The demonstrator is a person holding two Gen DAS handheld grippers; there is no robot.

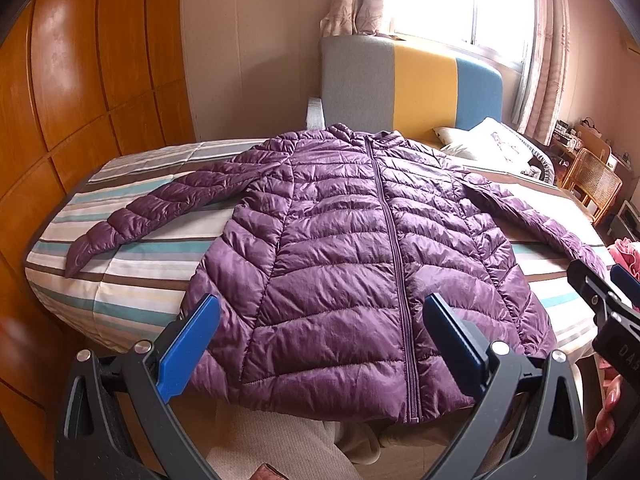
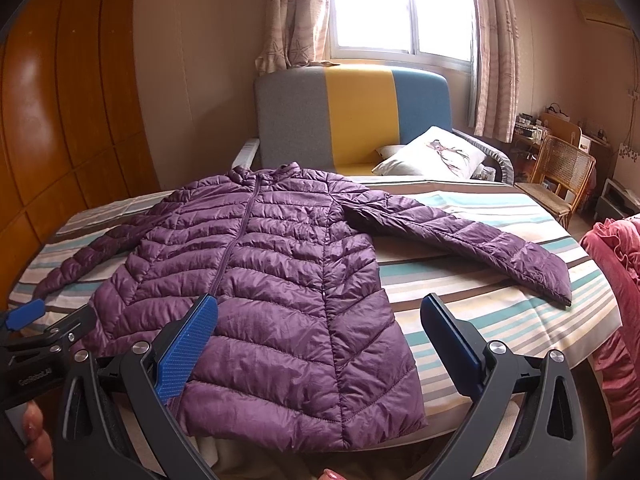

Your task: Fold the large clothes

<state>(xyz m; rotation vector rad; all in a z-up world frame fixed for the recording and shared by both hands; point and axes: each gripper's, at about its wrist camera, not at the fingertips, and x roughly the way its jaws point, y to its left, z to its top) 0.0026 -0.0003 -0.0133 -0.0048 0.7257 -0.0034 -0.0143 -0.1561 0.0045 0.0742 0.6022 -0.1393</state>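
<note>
Jacket (image 1: 344, 248) lies zipped, front up, sleeves splayed to 9 and 3 o'clock on the bed (image 1: 132, 276), so I hold left gripper (image 1: 320, 344) and right gripper (image 2: 320, 344) fingers wide, empty, over its hem for a first fold.

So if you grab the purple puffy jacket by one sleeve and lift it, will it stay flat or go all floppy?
Probably floppy: the purple jacket lies limp and flat on the striped bed, its hem drooping over the edge. It is likely light for its size, since the quilted panels look thin and puffy. The shiny fabric may slip, so the open right gripper would need a firm pinch.
</note>
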